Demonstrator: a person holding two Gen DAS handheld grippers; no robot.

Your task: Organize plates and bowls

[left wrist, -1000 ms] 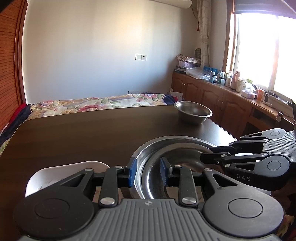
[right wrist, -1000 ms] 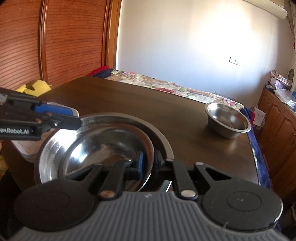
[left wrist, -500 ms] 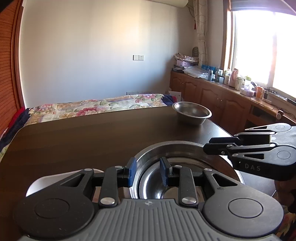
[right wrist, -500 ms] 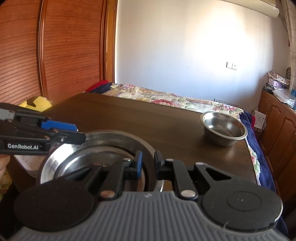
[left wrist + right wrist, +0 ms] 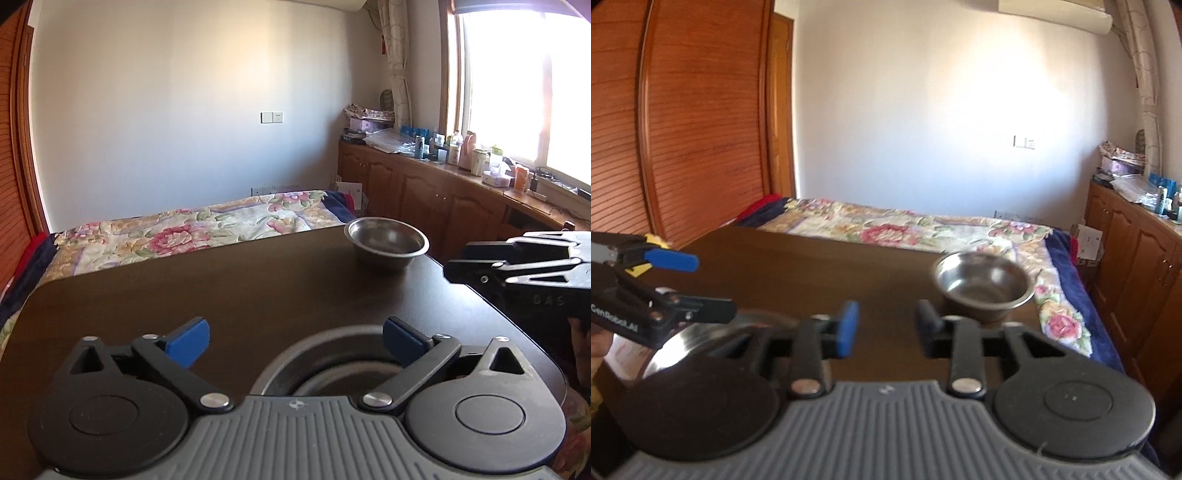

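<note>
Nearest, the left gripper has just opened its jaws wide, and nothing is between the pads; the nested steel bowls sit on the dark surface just below them, apparently let go because the stack is where it belongs. The right gripper has also been opening, its jaws now partly apart and empty, with the stack's rim low at its left. Farther off, near the surface's far right edge, a lone steel bowl stands apart, probably next to join the stack.
</note>
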